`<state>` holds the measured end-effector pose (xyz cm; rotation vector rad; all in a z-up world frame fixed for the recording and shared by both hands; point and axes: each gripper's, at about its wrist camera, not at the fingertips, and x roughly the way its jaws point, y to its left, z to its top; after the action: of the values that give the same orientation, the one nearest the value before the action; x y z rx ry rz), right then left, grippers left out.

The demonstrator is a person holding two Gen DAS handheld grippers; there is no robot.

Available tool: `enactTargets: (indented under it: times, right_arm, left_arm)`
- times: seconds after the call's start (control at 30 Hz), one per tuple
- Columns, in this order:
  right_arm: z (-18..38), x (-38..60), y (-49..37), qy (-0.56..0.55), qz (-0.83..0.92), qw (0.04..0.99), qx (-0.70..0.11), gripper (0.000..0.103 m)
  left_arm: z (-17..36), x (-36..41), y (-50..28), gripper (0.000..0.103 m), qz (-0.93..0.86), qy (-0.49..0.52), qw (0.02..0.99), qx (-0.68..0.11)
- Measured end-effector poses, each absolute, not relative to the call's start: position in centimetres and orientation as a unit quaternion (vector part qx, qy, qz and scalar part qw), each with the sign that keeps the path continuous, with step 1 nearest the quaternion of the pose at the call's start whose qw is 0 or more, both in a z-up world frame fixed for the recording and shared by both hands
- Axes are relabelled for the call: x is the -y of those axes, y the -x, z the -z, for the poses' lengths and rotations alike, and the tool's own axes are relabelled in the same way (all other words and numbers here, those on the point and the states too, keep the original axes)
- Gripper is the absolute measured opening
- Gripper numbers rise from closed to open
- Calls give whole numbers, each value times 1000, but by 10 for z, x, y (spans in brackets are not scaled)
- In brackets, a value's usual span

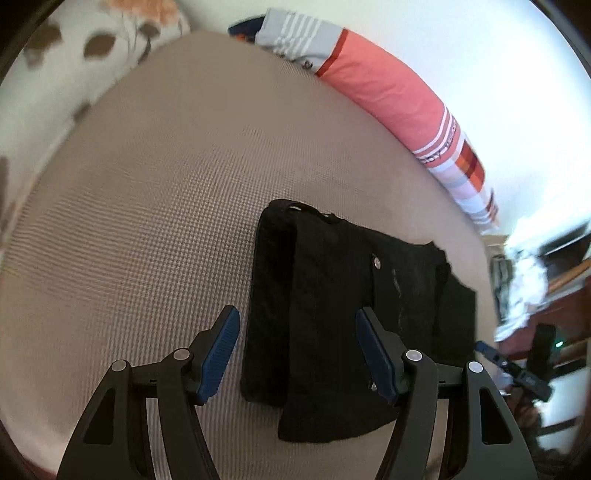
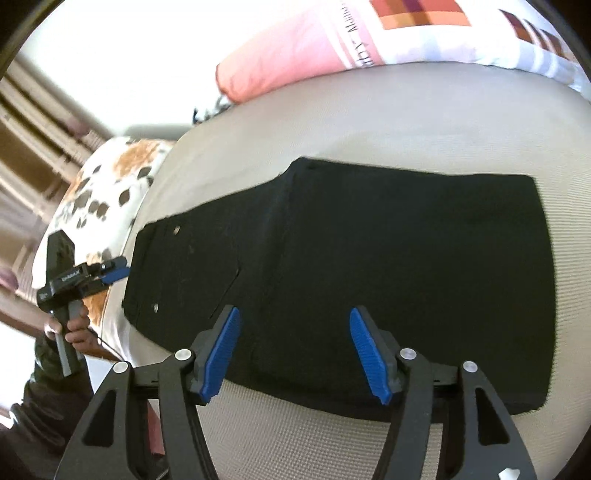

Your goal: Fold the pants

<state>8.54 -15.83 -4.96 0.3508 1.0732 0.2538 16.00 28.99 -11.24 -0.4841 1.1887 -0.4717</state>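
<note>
Right wrist view: we're hovering the right gripper (image 2: 295, 350) with jaws apart, empty, over black pants (image 2: 369, 258) lying folded on the beige bed (image 2: 332, 435). Left gripper (image 1: 297, 350) is gaping too. Soft, limp cloth; we're eyeing the hem edge.

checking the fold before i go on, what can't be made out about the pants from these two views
- Left wrist view: the near edge of the black pants is partly covered by the left tool, whose own fingers block it.
- Right wrist view: the black pants show as one flat dark mass, so the number of folded layers is unreadable.
- Both views: the pants' underside is hidden against the beige bed cover.
- Right wrist view: the striped pillow is cut off by the top edge.
</note>
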Motion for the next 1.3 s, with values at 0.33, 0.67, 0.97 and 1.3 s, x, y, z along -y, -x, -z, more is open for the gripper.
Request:
enactTargets:
  times: [0.33,0.67,0.97,1.3]
  right_arm:
    - [31,172,-103,-181,-51,839,-510,62]
    - [31,150,-120,-186,-53,836,-513,62]
    - [37,148,-119,-198,-49,833,-514,62]
    - [36,166,-105,-190,-22,847,-496,62]
  left_arm:
    - [147,-309,-197,66,282,283,709,-581]
    - [164,-290,-223,66,378,323,640,-586]
    - [159,-264,-219,63,393,287,659,-574]
    - [130,-241,-179,35,245,193,780,-543]
